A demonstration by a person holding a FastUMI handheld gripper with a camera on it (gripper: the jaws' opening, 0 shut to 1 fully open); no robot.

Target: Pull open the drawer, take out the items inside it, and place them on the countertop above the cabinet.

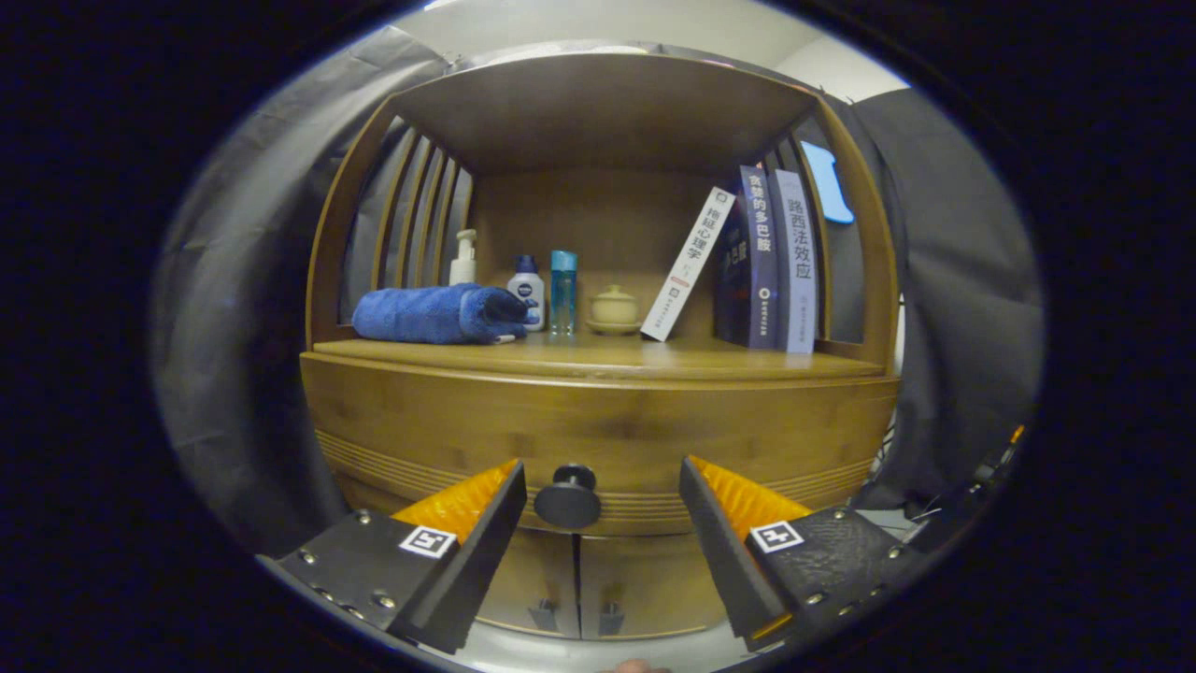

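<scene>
A wooden cabinet stands straight ahead with its drawer front (pixel 598 430) closed flush. A round dark knob (pixel 568 497) sticks out of the drawer's lower middle. My gripper (pixel 603 477) is open, and the knob sits between the two fingers, a little nearer the left one, with neither finger touching it. The countertop (pixel 598 358) runs above the drawer as the floor of an open shelf bay. What lies inside the drawer is hidden.
On the countertop lie a rolled blue towel (pixel 434 314), a pump bottle (pixel 463 258), a small white bottle (pixel 527 289), a blue tube (pixel 562 290), a lidded ceramic jar (pixel 614 308) and three books (pixel 747 266). Two cabinet doors (pixel 579 584) sit below the drawer.
</scene>
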